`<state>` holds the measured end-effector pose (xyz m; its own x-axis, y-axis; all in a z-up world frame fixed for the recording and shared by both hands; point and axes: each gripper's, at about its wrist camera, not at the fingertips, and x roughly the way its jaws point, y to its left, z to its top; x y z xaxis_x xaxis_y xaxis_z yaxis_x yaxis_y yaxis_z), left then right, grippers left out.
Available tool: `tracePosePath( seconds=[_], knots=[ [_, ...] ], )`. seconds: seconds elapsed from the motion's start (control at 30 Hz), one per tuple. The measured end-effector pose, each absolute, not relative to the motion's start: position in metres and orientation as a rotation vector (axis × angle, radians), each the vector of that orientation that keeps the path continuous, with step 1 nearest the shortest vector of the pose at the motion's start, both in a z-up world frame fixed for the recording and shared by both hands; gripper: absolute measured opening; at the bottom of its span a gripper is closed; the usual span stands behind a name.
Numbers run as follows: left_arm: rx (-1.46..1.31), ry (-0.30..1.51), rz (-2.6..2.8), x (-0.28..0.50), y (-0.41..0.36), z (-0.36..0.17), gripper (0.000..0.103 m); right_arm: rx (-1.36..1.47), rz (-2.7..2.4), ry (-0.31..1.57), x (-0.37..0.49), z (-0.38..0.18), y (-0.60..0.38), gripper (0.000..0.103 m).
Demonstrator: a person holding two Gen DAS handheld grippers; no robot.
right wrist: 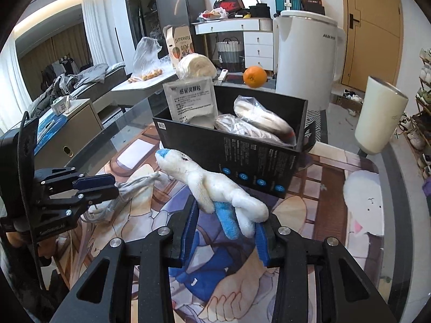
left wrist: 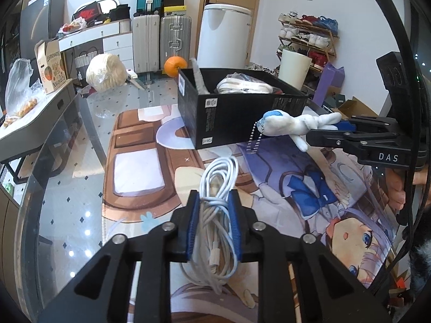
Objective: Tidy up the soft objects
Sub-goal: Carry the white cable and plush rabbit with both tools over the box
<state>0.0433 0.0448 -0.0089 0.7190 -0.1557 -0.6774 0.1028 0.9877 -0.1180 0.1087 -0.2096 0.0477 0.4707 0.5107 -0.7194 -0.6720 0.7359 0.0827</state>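
Note:
My left gripper is shut on a coiled white cable and holds it above the printed mat; it also shows in the right wrist view. My right gripper is shut on a white and blue plush toy by its hind end, its head pointing at the black box. In the left wrist view the plush hangs in front of the box with a bead chain dangling. The box holds a white packet and bagged white items.
An anime mat covers the glass table. An orange, a white kettle, a cream cup and a wrapped white bundle stand behind and beside the box. A side table with bags is at the left.

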Motion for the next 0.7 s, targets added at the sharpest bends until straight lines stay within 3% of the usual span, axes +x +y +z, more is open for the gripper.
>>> tracePosePath(
  seconds=[0.13, 0.23, 0.3, 0.37, 0.43, 0.7],
  knots=[
    [-0.054, 0.757, -0.147, 0.044, 0.041, -0.006, 0.013, -0.214, 0.734, 0.784, 0.105, 0.053, -0.217, 0.038],
    [-0.051, 0.766, -0.146, 0.045, 0.042, -0.005, 0.02, -0.209, 0.732, 0.781, 0.104, 0.054, -0.221, 0.038],
    [-0.052, 0.778, -0.143, 0.047, 0.042, -0.006, 0.04, -0.205, 0.732, 0.779, 0.104, 0.055, -0.222, 0.038],
    [-0.035, 0.801, -0.14, 0.049, 0.04, -0.009, 0.047, -0.203, 0.731, 0.775, 0.103, 0.055, -0.223, 0.038],
    [-0.025, 0.812, -0.139, 0.05, 0.038, -0.013, 0.048, -0.2, 0.731, 0.771, 0.103, 0.056, -0.224, 0.038],
    [-0.018, 0.855, -0.117, 0.058, 0.04, -0.022, 0.031, -0.201, 0.736, 0.751, 0.099, 0.061, -0.223, 0.038]
  ],
)
